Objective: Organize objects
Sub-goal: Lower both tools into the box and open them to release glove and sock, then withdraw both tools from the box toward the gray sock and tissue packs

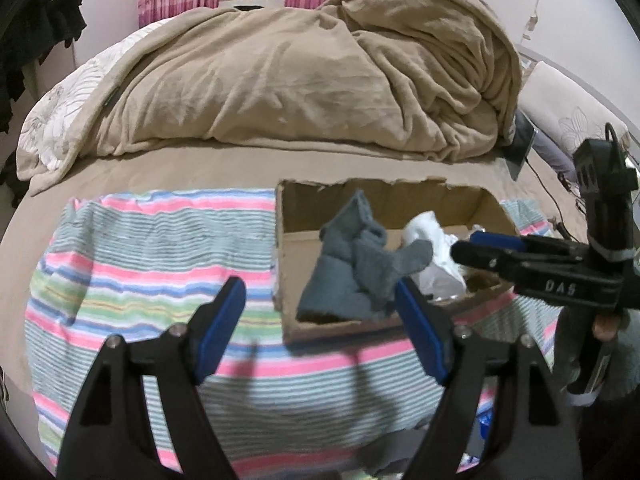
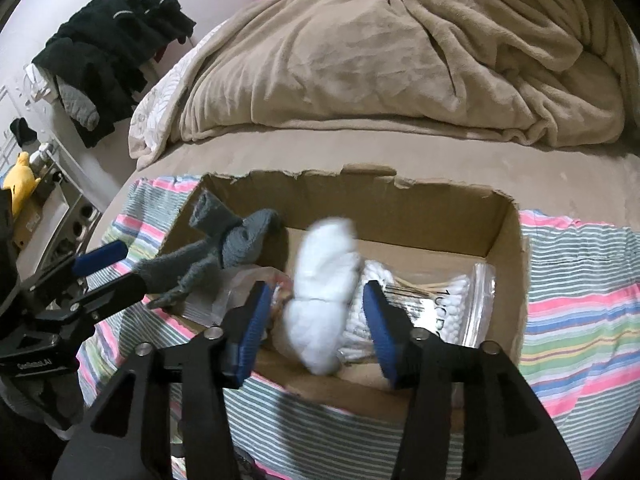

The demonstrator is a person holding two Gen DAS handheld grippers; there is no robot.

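An open cardboard box (image 1: 288, 248) (image 2: 504, 240) sits on a striped towel (image 1: 140, 260) on the bed. Grey socks (image 1: 352, 264) (image 2: 236, 236) hang over the box's left part. A white sock bundle (image 2: 324, 300) (image 1: 428, 236) is blurred between my right fingers, above a bag of cotton swabs (image 2: 452, 300). My left gripper (image 1: 320, 328) is open, its jaws wide apart, just in front of the box with the grey socks beside its right finger. My right gripper (image 2: 316, 320) is open over the box's near wall; it shows from the side in the left view (image 1: 480, 248).
A heaped beige blanket (image 1: 300, 80) (image 2: 400, 60) fills the bed behind the box. Dark clothes (image 2: 112, 52) hang at the left by a shelf with a yellow toy (image 2: 20, 184). A pillow (image 1: 568, 120) and cables lie at the right.
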